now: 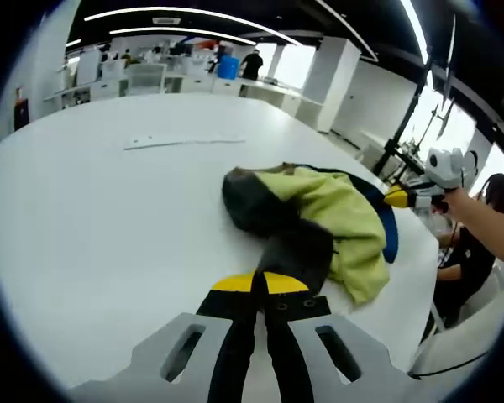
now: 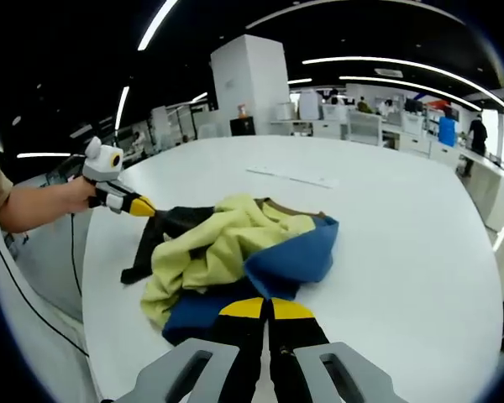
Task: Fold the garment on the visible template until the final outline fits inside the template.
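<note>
One garment (image 1: pixel 319 222) lies crumpled on the white table (image 1: pixel 109 218), close to the edge where I stand, with yellow-green, blue and dark parts mixed together. In the left gripper view, my left gripper (image 1: pixel 260 290) has its jaws closed together on a dark fold of this garment, just at the yellow tips. In the right gripper view, my right gripper (image 2: pixel 267 306) is also clenched, and it pinches the blue part of the garment (image 2: pixel 235 248) at the near side. In that view the left gripper (image 2: pixel 143 206) comes in from the left with my hand (image 2: pixel 67 197) behind it, touching the dark cloth near the table edge. A thin white strip (image 1: pixel 185 141) lies flat further on the table, well apart from the garment. Behind the table are desks and some people.
</note>
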`<state>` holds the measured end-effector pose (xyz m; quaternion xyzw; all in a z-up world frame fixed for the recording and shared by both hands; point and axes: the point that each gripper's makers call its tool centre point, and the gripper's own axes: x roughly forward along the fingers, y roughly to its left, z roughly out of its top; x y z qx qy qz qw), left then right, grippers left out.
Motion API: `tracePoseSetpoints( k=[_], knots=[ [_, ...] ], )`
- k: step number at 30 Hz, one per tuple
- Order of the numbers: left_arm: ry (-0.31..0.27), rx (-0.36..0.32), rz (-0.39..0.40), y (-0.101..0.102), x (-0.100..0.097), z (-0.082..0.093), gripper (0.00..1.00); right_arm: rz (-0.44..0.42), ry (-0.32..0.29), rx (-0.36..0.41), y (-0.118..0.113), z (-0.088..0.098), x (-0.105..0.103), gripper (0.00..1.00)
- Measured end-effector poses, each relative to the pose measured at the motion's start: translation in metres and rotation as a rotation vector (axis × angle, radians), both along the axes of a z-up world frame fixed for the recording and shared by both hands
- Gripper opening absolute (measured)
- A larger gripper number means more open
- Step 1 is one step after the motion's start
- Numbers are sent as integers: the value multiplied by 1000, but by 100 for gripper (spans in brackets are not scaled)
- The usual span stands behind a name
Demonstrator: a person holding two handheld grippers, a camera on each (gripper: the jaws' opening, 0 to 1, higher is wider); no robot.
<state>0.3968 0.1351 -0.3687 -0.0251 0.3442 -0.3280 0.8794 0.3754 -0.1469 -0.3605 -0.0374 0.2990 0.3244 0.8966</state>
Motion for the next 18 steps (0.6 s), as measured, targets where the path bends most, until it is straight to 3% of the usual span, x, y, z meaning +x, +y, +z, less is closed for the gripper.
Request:
tracePoseSetpoints(
  k=[18],
  knots=[
    [15,91,191,106,25,-5,0,-39,28,-60,-29,-7,5,0]
  ],
)
